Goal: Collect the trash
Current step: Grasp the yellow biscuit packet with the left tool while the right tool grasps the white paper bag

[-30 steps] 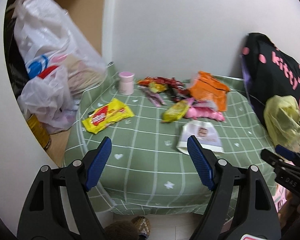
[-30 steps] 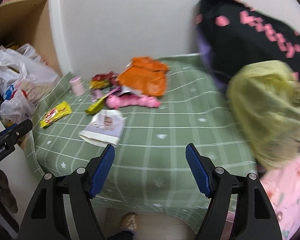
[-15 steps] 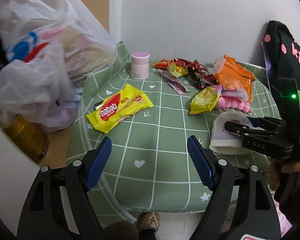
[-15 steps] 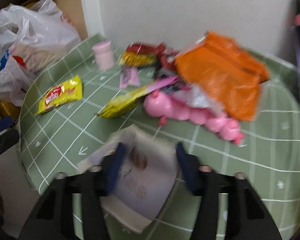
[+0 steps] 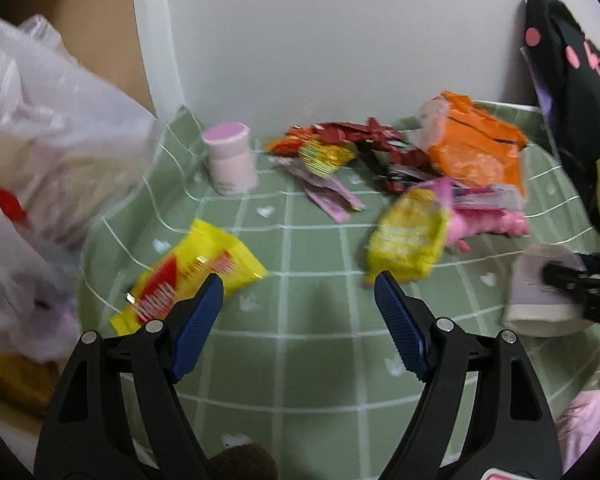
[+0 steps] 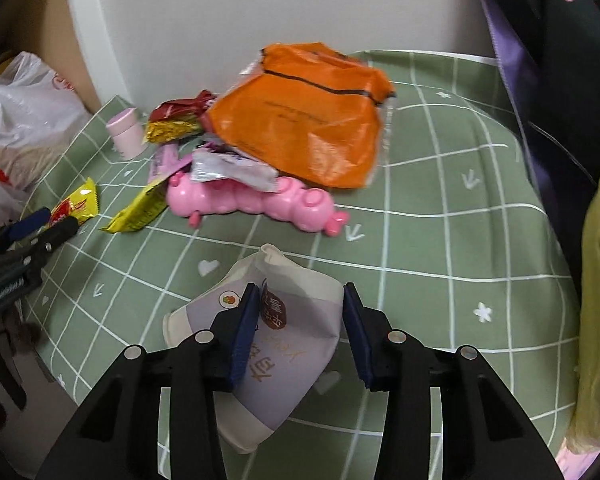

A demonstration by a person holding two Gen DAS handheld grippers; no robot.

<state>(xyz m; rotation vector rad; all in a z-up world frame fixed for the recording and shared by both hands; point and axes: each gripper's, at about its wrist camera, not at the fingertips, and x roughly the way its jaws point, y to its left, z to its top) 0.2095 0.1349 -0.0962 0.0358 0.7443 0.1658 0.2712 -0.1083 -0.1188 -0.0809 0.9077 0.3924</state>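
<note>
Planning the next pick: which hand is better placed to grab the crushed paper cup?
Right. The right gripper already straddles the crushed paper cup, its jaws closing around it. The left gripper stands open over bare tablecloth, near the yellow wrapper.

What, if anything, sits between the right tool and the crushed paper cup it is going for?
Nothing visible. The right tool already straddles the crushed paper cup, its jaws closing with the cup between them. The pink toy and orange bag lie farther back, apart from it.
</note>
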